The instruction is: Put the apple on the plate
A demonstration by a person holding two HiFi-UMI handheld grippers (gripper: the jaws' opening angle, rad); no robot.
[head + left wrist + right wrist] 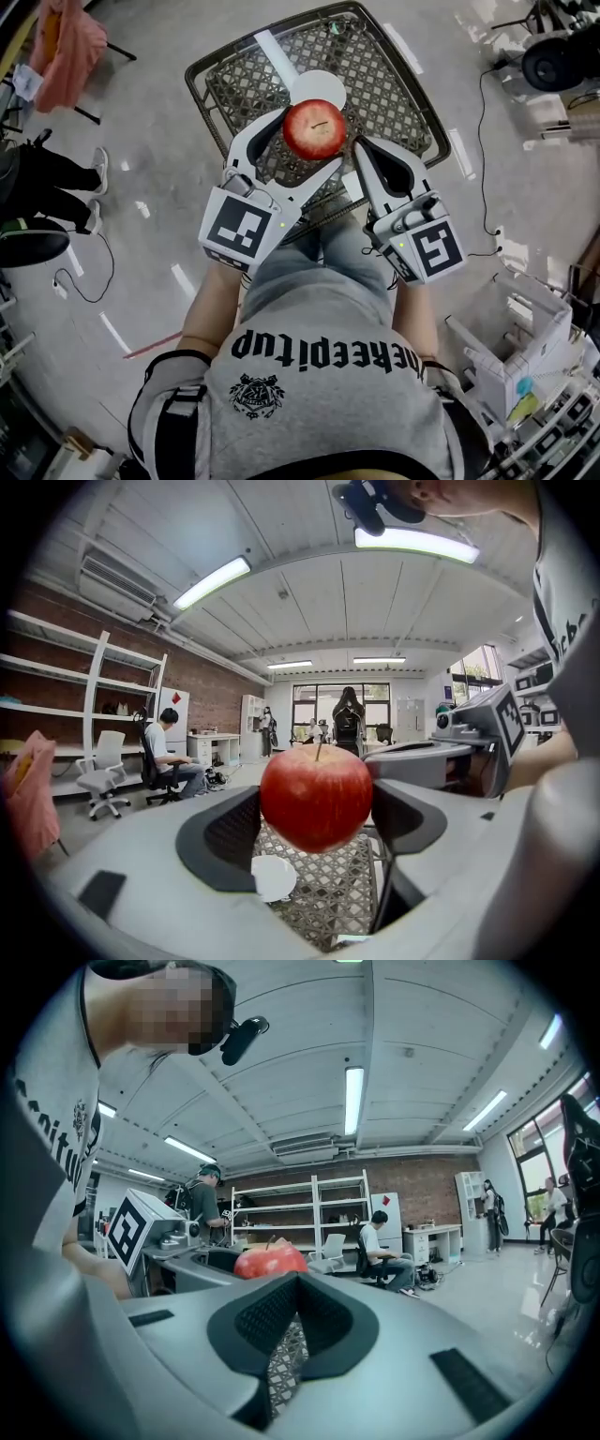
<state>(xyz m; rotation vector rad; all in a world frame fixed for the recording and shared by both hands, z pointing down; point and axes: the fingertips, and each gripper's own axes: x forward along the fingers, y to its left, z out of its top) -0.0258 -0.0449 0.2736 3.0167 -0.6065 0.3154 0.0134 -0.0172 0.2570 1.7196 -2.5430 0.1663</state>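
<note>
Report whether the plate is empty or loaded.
Empty: the apple is clamped in the left gripper's jaws, above the bare white plate.

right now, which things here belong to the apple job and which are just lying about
Job: red round apple, gripped in the left tool; white round plate on the dark metal mesh table.
Lying about: pink cloth hanging at the side; white plastic crate; right tool, shut, empty.

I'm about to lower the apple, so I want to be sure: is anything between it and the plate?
Nothing visible is. The apple, clamped in the left gripper, hangs above the table close to the plate, which lies bare. The right gripper is shut, off to the side.
</note>
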